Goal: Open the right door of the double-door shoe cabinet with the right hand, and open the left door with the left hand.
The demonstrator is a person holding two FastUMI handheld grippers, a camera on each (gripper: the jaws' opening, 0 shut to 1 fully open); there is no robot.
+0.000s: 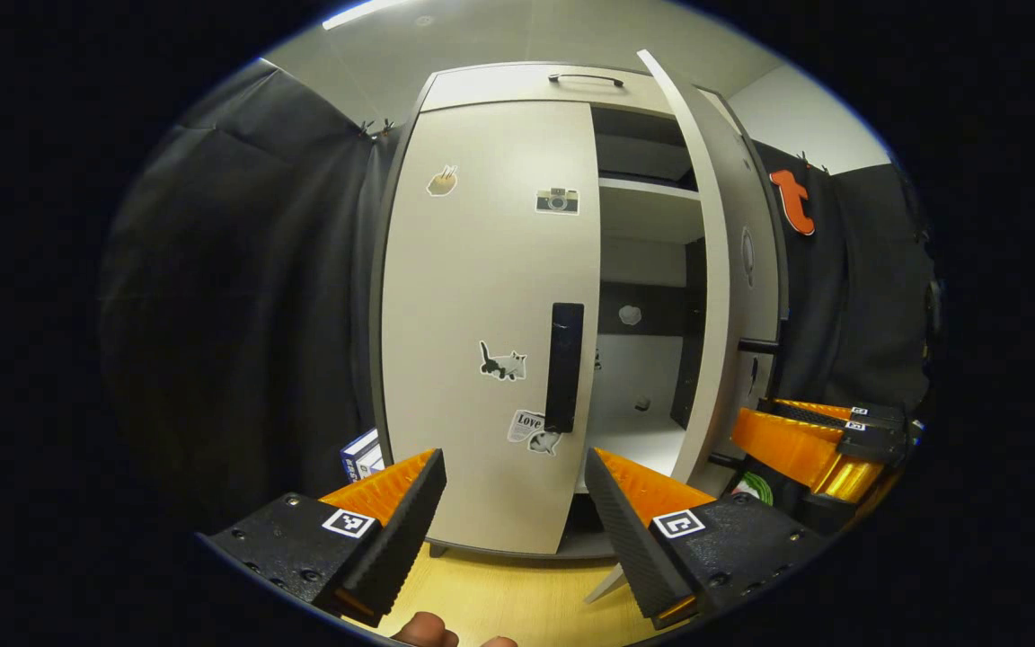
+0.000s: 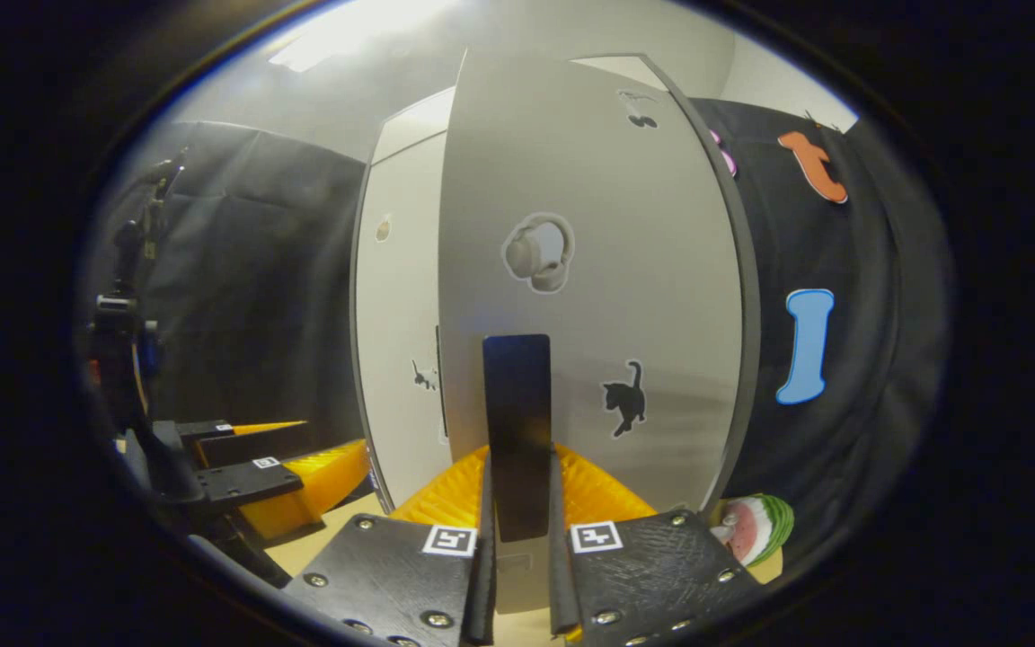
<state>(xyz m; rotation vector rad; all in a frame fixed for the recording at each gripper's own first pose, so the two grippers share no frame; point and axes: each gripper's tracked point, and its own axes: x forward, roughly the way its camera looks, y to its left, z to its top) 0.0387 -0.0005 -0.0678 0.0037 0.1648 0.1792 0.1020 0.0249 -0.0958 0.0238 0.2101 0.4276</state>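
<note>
Right gripper view: right tongs (image 2: 517, 557) clamped on right door's handle (image 2: 517, 431), door (image 2: 589, 296) ajar. Left tongs (image 1: 513, 512) wide, short of left door's handle (image 1: 564, 364); a skewed approach risked missing it.

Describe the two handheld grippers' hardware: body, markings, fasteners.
Left gripper: two wedge-shaped fingers with ribbed inner faces on flat black plates, each plate carrying a square black-and-white fiducial tag and small screws. Right gripper: same build, black plates with silver screw heads and a square tag on each side. A bare fingertip shows below the left gripper; no sleeve visible.
</note>
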